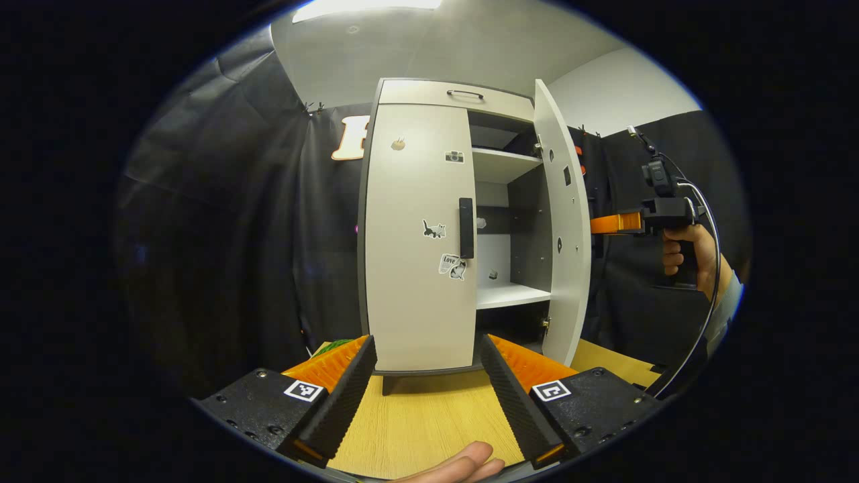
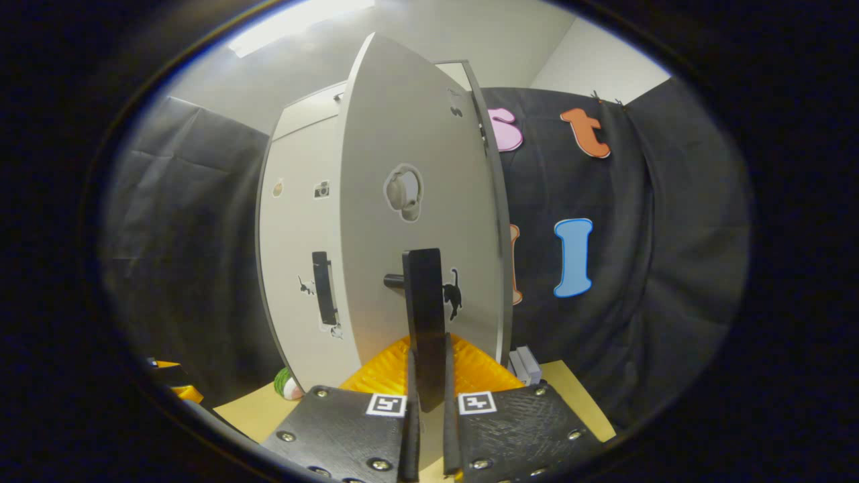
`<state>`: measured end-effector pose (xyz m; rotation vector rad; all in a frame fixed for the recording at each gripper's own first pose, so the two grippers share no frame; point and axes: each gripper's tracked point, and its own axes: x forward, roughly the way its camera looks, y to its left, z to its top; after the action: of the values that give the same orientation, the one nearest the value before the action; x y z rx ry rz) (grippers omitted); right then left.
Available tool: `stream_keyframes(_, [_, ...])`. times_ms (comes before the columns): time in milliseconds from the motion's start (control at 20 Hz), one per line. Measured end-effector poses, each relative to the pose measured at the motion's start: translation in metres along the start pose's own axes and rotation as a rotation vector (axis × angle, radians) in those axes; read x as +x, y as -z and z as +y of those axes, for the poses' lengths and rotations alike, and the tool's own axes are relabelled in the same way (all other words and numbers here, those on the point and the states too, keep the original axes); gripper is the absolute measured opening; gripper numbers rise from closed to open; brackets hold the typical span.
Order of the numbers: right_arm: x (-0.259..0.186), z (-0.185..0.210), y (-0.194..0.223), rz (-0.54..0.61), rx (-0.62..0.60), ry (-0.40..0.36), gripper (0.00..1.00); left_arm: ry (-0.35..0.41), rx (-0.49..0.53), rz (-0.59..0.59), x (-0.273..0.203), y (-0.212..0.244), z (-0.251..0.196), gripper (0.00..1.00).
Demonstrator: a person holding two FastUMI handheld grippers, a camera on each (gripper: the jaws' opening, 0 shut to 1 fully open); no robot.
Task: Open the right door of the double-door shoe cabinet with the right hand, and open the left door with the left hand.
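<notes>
A pale double-door shoe cabinet (image 1: 416, 282) stands on a wooden table. Its left door (image 1: 419, 235) is closed, with a black vertical handle (image 1: 466, 228) at its inner edge. My left gripper (image 1: 429, 396) is open, low in front of that door and short of the handle. The right door (image 1: 567, 228) is swung open, showing white shelves (image 1: 504, 295). In the right gripper view, my right gripper (image 2: 428, 376) is shut on the right door's black handle (image 2: 424, 302). That gripper (image 1: 607, 223) also shows beyond the open door in the left gripper view, held by a hand (image 1: 691, 258).
The wooden table (image 1: 423, 422) runs under the cabinet. A drawer with a black handle (image 1: 465, 94) tops the cabinet. A green round object (image 2: 287, 384) lies by the cabinet's left foot, small grey items (image 2: 525, 365) by the right. A fingertip (image 1: 463, 466) shows at the bottom edge.
</notes>
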<state>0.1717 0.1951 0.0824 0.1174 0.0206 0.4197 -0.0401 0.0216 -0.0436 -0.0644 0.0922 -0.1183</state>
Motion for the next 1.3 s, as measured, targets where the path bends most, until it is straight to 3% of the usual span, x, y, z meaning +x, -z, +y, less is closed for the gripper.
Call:
stream_keyframes(400, [-0.003,-0.009,-0.001,-0.019,0.048,0.072,0.13,-0.001,-0.008,0.020,0.005,0.009,0.000,0.97])
stream_keyframes(600, [0.000,-0.046,-0.004,-0.053,0.026,0.243,0.13,0.003,-0.004,0.027,0.007,0.012,-0.003,0.98])
stream_keyframes(650, [0.001,-0.040,-0.003,-0.029,0.061,0.175,0.00,0.004,-0.005,0.029,0.007,0.014,-0.003,0.97])
stream_keyframes(750, [0.003,-0.047,-0.003,-0.033,0.115,0.131,0.01,0.005,-0.004,0.032,0.010,0.015,-0.003,0.97])
stream_keyframes(850, [0.000,-0.045,-0.003,-0.042,0.089,0.119,0.06,-0.002,-0.006,0.041,0.011,0.017,-0.001,0.97])
stream_keyframes(1300, [-0.006,-0.046,-0.006,-0.070,0.075,0.126,0.06,-0.009,0.015,0.046,0.015,0.014,-0.004,0.97])
